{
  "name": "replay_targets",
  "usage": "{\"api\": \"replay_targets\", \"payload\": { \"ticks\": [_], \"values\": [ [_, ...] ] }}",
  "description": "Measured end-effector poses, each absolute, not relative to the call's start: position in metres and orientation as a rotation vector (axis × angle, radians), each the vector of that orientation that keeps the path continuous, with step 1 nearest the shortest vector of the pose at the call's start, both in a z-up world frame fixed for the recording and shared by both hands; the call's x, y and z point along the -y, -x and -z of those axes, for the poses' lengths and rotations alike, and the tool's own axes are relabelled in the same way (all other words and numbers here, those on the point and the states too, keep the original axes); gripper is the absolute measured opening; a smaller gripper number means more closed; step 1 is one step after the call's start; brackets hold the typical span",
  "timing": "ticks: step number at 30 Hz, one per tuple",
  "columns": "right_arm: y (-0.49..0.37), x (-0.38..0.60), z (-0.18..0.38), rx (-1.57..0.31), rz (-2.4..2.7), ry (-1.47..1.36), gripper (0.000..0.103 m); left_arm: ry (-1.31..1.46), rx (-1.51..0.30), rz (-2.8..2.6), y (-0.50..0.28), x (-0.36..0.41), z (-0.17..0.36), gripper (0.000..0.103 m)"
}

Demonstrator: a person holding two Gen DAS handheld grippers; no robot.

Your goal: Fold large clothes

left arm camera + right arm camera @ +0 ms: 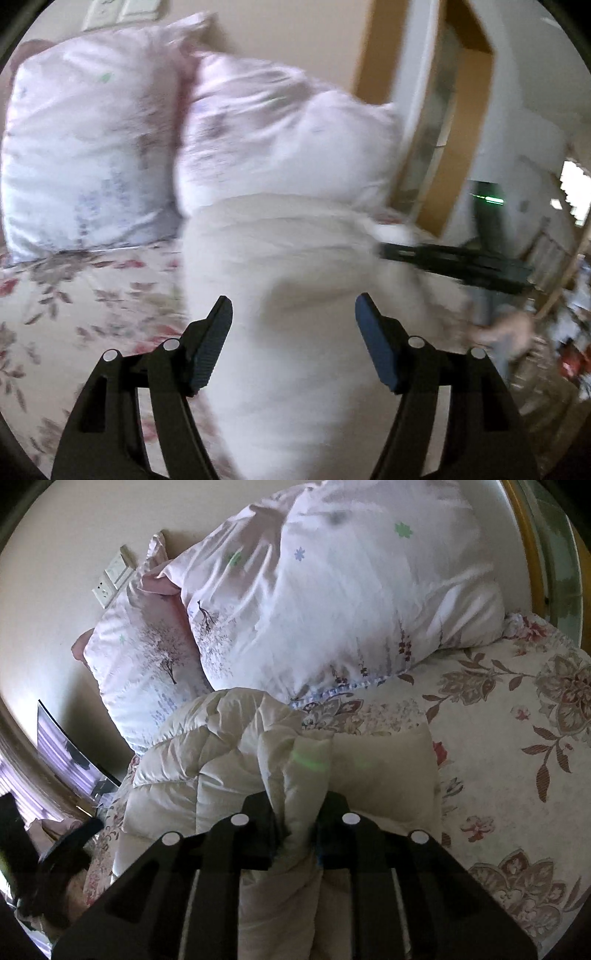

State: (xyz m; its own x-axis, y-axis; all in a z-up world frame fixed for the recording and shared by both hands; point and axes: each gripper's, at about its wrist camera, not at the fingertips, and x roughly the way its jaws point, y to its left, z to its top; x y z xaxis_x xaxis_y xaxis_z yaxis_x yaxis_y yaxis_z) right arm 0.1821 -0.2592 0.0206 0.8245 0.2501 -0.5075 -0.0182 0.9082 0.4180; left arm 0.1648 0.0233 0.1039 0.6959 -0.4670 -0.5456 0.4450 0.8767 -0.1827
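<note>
Right gripper (297, 827) clamps a bunched fold of the cream padded coat (229, 760), heaped on the floral bedspread (517, 738) near the pillows (332, 602). Left gripper (293, 345) gapes wide, coat just beyond its fingers.

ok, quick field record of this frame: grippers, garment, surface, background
left gripper: open, jaws spread on either side of the white padded garment, no grip visible
right gripper: shut on a bunched fold of the garment
garment: cream, quilted, puffy, crumpled, lying on the floral bedspread
pillows: two, pale pink with tree print, propped against the wall at the head of the bed
wall sockets: on the wall beside the pillows
image quality: left wrist view motion-blurred, right wrist view sharp
</note>
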Motion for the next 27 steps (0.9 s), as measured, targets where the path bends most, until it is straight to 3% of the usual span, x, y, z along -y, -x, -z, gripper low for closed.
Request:
{"api": "replay_targets", "payload": {
  "ticks": [6, 27],
  "values": [
    [-0.192, 0.267, -0.014, -0.606, -0.146, -0.440, 0.018, 0.047, -0.702, 0.437, -0.221, -0.034, -0.085, 0.070],
    [-0.218, 0.288, 0.032, -0.720, -0.051, -0.439, 0.016, 0.095, -0.807, 0.538, -0.259, -0.013, -0.042, 0.074]
  ]
}}
